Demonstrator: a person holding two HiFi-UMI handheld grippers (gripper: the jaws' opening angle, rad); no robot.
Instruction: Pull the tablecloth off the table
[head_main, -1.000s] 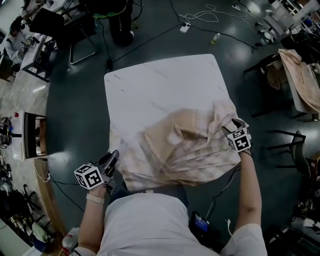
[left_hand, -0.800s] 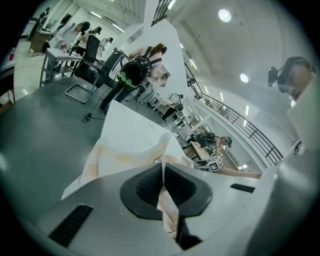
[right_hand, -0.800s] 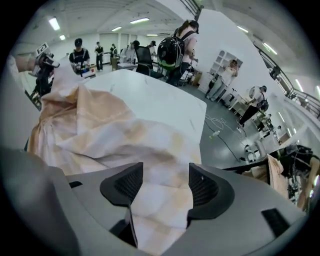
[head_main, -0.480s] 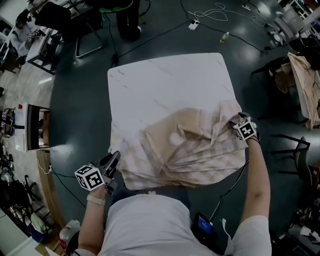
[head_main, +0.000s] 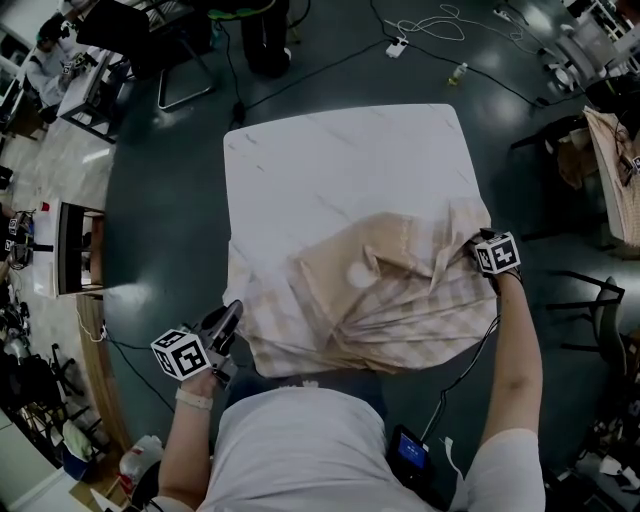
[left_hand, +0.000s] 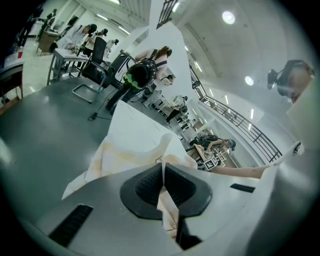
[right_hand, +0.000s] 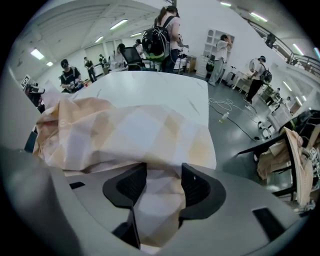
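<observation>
Clamping one tablecloth (head_main: 370, 300) on one table (head_main: 330, 160), left gripper (left_hand: 162, 175) is shut; right gripper's (right_hand: 164, 185) parted, just-closing jaws straddle it.

Tablecloth (head_main: 370, 300) beige-white check; table (head_main: 340, 160) white marble, grey veins; floor (head_main: 160, 230) dark grey.

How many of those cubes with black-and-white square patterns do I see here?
2. One cube rides the left gripper off the table's near-left corner; the other cube rides the right gripper at its right edge, over the bunched tablecloth. None seems hidden.
</observation>
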